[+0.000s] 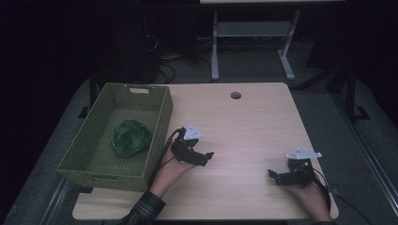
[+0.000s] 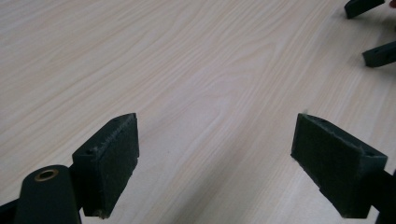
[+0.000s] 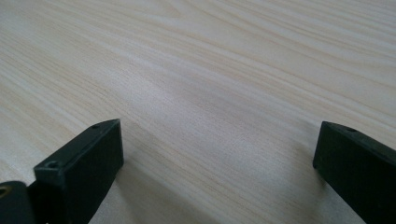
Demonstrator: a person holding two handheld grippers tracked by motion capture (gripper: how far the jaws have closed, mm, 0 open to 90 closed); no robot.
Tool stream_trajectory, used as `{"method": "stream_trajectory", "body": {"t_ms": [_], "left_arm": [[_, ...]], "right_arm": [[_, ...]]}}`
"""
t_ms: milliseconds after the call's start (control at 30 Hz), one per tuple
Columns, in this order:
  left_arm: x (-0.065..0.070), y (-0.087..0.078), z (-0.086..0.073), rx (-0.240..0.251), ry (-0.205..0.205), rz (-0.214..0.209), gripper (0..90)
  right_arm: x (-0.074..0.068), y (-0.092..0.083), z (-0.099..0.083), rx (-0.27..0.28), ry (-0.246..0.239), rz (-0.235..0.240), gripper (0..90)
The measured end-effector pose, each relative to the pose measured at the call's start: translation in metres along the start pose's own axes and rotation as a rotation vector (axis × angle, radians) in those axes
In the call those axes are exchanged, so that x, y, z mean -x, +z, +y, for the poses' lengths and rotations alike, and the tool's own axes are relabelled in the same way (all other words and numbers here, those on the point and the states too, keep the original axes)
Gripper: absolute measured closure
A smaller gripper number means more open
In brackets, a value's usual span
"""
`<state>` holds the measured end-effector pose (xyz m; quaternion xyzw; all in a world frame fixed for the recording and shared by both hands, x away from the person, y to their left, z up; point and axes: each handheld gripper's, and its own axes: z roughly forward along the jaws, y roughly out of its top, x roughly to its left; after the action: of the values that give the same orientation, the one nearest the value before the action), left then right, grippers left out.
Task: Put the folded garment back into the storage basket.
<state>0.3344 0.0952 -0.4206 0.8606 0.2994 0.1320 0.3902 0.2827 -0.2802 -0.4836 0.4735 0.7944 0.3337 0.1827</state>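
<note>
The green leafy vegetable [image 1: 131,137], something like a head of lettuce, lies inside the woven green basket [image 1: 157,123], a little nearer the basket's right wall than its left and roughly midway along its length. Both hand-held grippers sit outside the basket, low over the bare bench [image 1: 253,122].

The left gripper [image 1: 206,156] is just beside the basket's right wall, with its fingers pointing away from the basket, toward the middle of the bench. Its fingers [image 2: 112,163] stand wide apart with nothing but wood grain between them. So the vegetable lies behind and to the left of those fingers, over the basket wall. Any reach for it would seem to need the hand turned back toward the basket and lifted over the rim.

The right gripper [image 1: 273,176] is well apart from the basket, near the bench's right edge, pointing back toward the basket side. Its fingers [image 3: 84,163] are also spread wide and hold nothing.

The left hand is clearly the nearer one. The vegetable looks roundish and crumpled, with no strong long axis, so I judge that approach angle matters less than clearing the wall.
</note>
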Motion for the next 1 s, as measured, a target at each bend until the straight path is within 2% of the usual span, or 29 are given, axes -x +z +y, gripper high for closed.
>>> {"method": "stream_trajectory", "body": {"t_ms": [333,500,600,700,767,800,1000], "left_arm": [[0.003,0.028,-0.027,-0.041,0.004,0.025,14.3],[0.003,0.037,-0.035,-0.044,0.003,0.049,14.3],[0.003,0.042,-0.040,-0.046,-0.008,0.044,14.2],[0.002,0.042,-0.040,-0.042,-0.011,0.048,13.4],[0.000,0.042,-0.040,-0.038,0.001,0.055,13.3],[-0.003,0.042,-0.041,-0.043,-0.013,0.040,13.3],[-0.002,0.041,-0.041,-0.044,-0.014,0.036,13.0]], "right_arm": [[0.000,0.000,0.000,0.000,0.000,0.000,1.3],[0.000,0.000,0.000,0.000,0.000,0.000,1.3],[0.000,0.000,0.000,0.000,0.000,0.000,1.3],[0.000,0.000,0.000,0.000,0.000,0.000,1.3],[0.000,0.000,0.000,0.000,0.000,0.000,1.3],[0.000,0.000,0.000,0.000,0.000,0.000,1.3],[0.000,0.000,0.000,0.000,0.000,0.000,1.3]]}}
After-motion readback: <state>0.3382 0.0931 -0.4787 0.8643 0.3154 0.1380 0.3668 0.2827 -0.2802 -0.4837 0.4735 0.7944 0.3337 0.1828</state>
